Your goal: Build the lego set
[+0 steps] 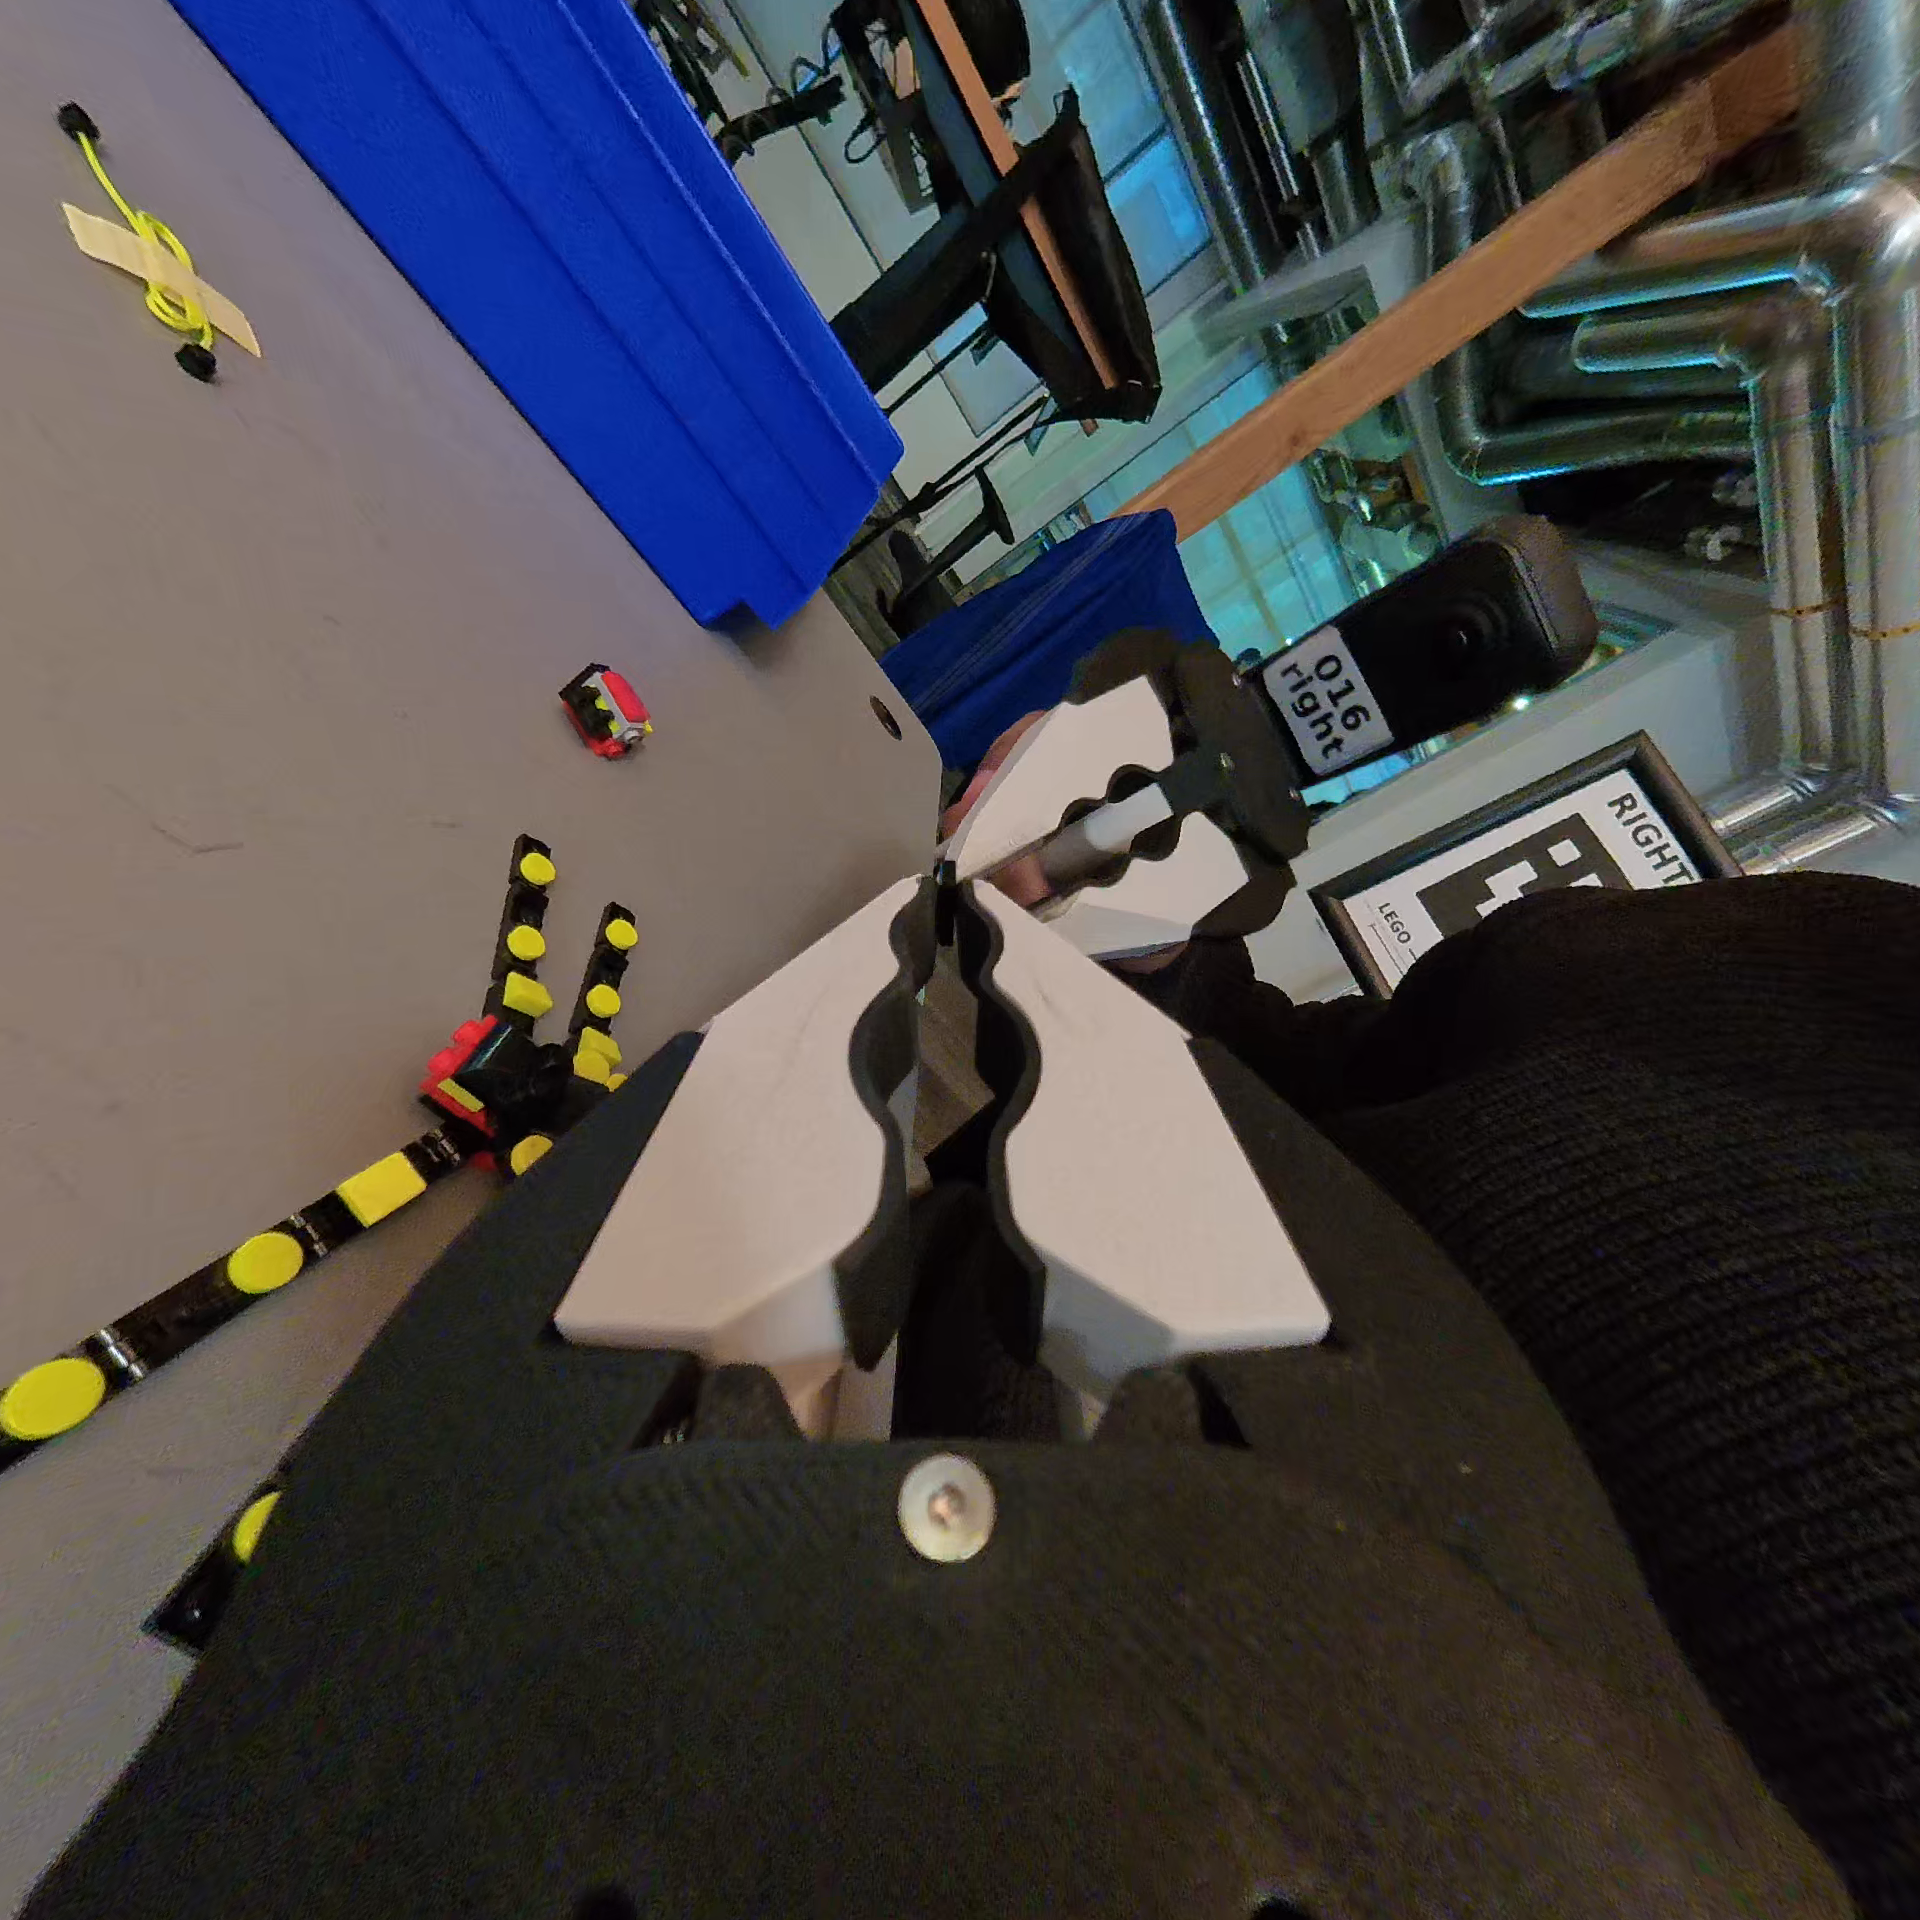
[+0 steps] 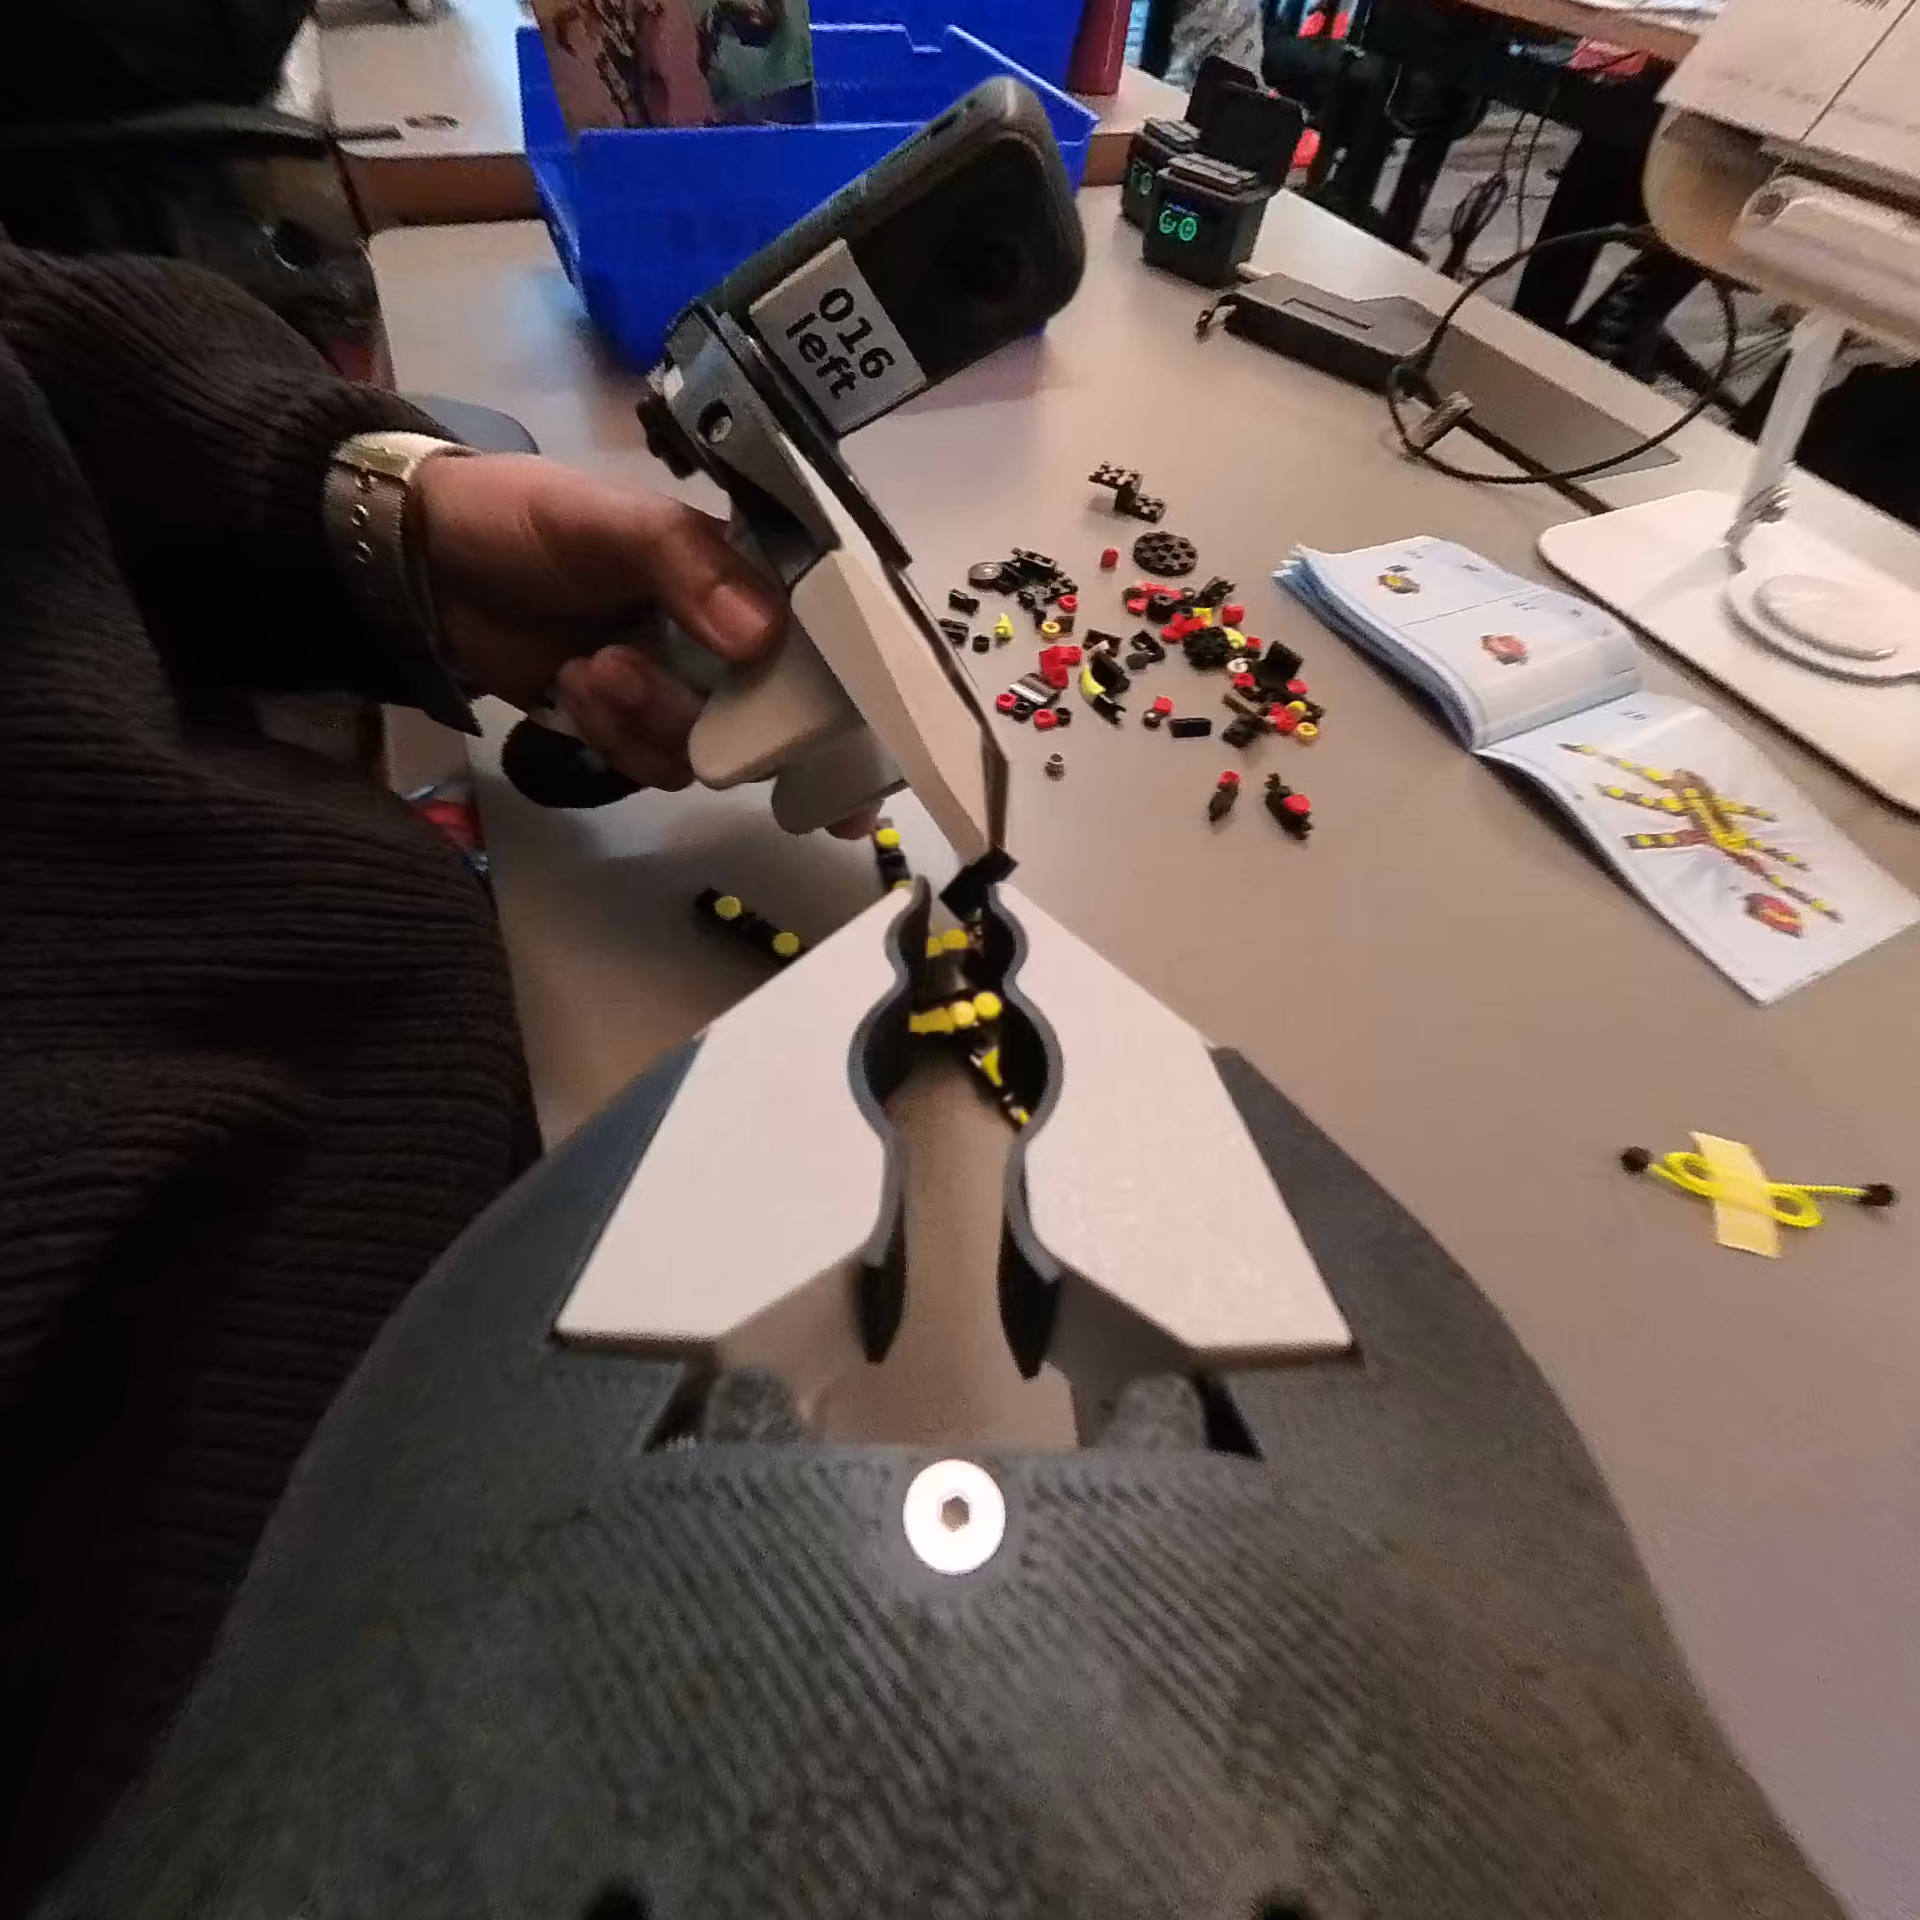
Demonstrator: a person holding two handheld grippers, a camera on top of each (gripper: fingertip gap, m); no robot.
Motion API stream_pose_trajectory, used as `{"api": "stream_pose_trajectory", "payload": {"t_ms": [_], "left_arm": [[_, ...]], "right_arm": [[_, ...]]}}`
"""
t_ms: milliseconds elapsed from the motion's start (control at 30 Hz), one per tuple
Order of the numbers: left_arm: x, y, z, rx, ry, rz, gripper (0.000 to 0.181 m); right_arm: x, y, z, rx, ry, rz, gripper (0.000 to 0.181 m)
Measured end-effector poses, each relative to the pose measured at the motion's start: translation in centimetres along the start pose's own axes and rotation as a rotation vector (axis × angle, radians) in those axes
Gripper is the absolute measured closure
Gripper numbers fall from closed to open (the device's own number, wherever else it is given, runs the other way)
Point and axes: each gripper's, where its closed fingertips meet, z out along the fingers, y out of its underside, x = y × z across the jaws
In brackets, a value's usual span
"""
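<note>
A small black lego piece (image 2: 977,876) is held above the table where both grippers' tips meet. My right gripper (image 2: 961,902) is shut on it from below. My left gripper (image 2: 995,836) comes down from the upper left, fingers together, its tip on the same piece. In the left wrist view my left gripper (image 1: 940,891) is shut with the black piece (image 1: 947,902) at its tip, and the right gripper (image 1: 1049,821) meets it from beyond. The black-and-yellow legged model (image 1: 520,1039) lies on the table beside them; it also shows through my right fingers (image 2: 956,1003).
A pile of loose red, black and yellow pieces (image 2: 1143,644) lies mid-table. An open instruction booklet (image 2: 1558,707) and a white stand base (image 2: 1714,603) are at the right. A blue bin (image 2: 727,197), a small red sub-assembly (image 1: 606,712) and a taped yellow cord (image 2: 1756,1190) also lie here.
</note>
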Motion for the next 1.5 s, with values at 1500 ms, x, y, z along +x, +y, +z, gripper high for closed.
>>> {"api": "stream_pose_trajectory", "payload": {"t_ms": [1500], "left_arm": [[-1.2,-0.6,0.0,-0.018,-0.394,0.555,0.164]], "right_arm": [[3.1,-0.8,-0.4,0.264,-0.133,0.784,0.181]]}}
